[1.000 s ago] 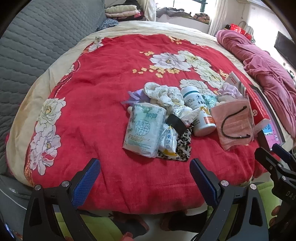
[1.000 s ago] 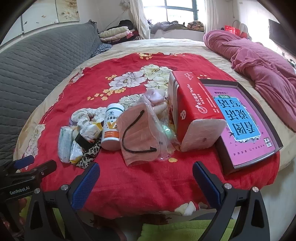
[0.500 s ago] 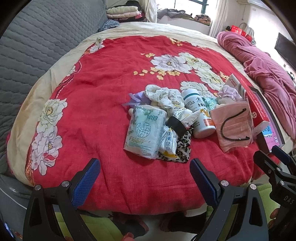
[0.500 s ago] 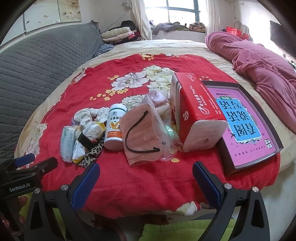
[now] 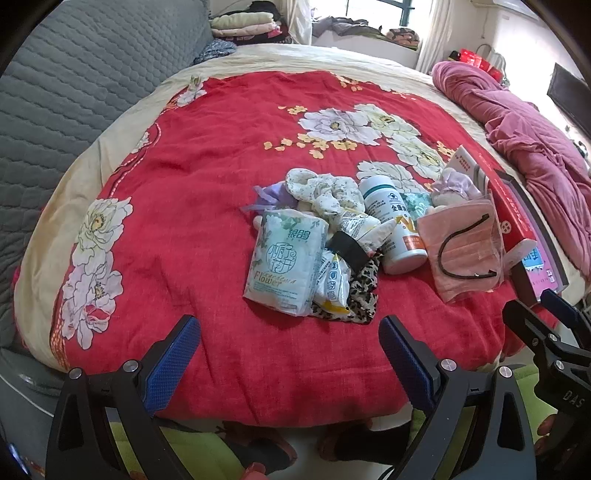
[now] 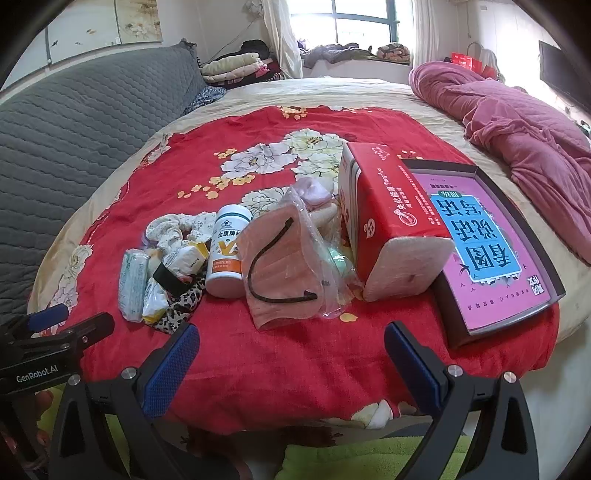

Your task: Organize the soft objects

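The left wrist view faces the front of the pale green tissue pack (image 5: 286, 260), its printed label readable, while the right wrist view catches that pack only edge-on at the left end of the heap. The right wrist view alone lays out the whole pink-lidded box (image 6: 487, 243) and the open end of the red tissue box (image 6: 388, 218) leaning beside it; from the left these show as thin slivers.

The soft things lie in one cluster near the bed's front edge: a floral scrunchie (image 5: 325, 190), a leopard-print cloth (image 5: 360, 291) under small sachets, and a bagged pink face mask (image 6: 284, 266) touching a white supplement bottle (image 6: 227, 254).

The left gripper (image 5: 288, 358) and right gripper (image 6: 291, 363) both hover spread wide and empty, short of the heap.

Everything rests on a red floral quilt (image 5: 207, 177). A grey quilted headboard (image 6: 74, 125) runs along the left, a crumpled magenta blanket (image 6: 517, 114) lies at right, and a window (image 6: 354, 22) sits beyond.
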`<state>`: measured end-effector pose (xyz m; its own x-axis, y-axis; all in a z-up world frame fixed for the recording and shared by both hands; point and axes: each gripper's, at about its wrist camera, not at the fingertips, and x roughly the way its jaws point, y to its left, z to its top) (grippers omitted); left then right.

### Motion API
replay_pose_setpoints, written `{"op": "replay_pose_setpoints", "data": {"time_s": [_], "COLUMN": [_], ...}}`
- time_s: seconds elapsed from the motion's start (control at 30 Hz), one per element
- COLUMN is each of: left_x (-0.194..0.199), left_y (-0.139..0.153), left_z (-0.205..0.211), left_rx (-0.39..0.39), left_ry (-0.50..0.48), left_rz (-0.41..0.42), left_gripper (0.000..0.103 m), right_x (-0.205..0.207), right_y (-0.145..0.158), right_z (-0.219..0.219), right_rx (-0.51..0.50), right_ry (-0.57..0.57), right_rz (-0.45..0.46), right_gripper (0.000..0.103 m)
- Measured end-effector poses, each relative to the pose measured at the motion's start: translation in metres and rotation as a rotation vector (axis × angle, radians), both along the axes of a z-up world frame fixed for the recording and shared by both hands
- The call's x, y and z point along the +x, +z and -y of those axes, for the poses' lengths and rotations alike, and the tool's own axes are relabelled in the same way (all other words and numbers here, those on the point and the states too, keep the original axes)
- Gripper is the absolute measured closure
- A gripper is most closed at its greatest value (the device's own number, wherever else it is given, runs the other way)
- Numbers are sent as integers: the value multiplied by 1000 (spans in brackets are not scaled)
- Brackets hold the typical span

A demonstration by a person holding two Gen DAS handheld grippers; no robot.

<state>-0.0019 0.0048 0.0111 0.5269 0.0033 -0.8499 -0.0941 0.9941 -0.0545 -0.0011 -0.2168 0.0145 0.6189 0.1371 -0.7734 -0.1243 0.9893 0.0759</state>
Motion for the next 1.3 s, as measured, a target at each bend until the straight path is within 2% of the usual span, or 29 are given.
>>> {"op": "replay_pose_setpoints", "data": {"time_s": [0.87,1.3], "left_x": [-1,15], "left_y": [0,-16], "left_z": [7,-14], "left_rx": [3,-39], "left_ry": [-17,17], "left_rz": [-12,-39], "left_gripper": [5,5], "right_x": [-2,8], "right_y": [1,-7], "right_z": [3,-10], "right_rx": [7,-8], "right_ry": [-4,26], "right_rz": [5,3], "right_gripper": [2,2]}}
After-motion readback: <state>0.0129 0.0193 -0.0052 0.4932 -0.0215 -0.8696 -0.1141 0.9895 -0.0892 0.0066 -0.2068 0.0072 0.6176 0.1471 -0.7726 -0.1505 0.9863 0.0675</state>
